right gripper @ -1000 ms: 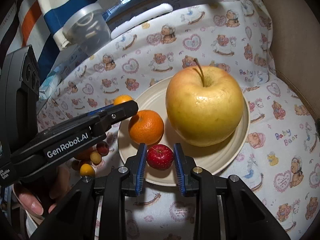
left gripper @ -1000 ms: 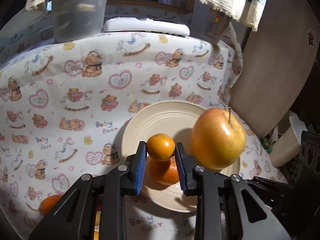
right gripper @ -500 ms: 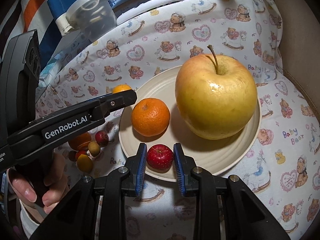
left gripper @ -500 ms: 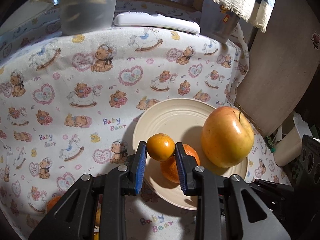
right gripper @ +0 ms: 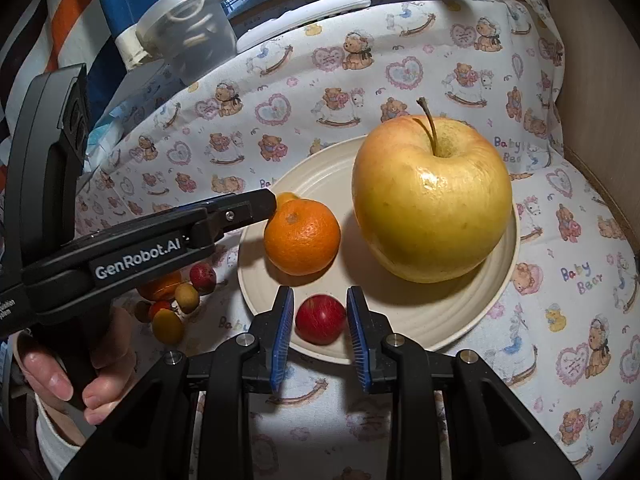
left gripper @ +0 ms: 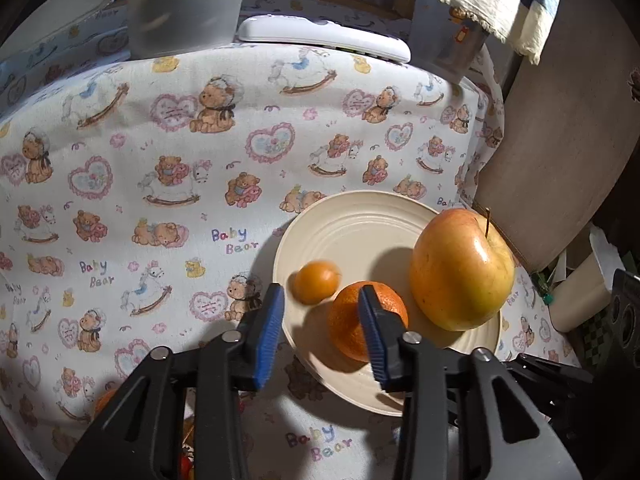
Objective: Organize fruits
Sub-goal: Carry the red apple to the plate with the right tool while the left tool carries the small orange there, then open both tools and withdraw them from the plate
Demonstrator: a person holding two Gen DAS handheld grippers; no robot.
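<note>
A cream plate (left gripper: 360, 224) (right gripper: 472, 312) holds a big yellow apple (left gripper: 460, 272) (right gripper: 432, 200), an orange (left gripper: 348, 328) (right gripper: 302, 236) and a small orange fruit (left gripper: 315, 282), blurred at the plate's left side. My left gripper (left gripper: 320, 324) is open and empty above the plate's near left rim. My right gripper (right gripper: 318, 322) is slightly open around a small red apple (right gripper: 321, 319) that rests on the plate's front; the pads stand just off it.
Several small loose fruits (right gripper: 180, 300) lie on the bear-print cloth (left gripper: 160, 200) left of the plate. A clear plastic tub (left gripper: 184, 4) (right gripper: 188, 32), a white remote (left gripper: 324, 36) and a brown board (left gripper: 560, 140) border the cloth at the back and right.
My left gripper opened and let the small orange fruit drop onto the plate. My right gripper opened a little around the red apple, now on the plate.
</note>
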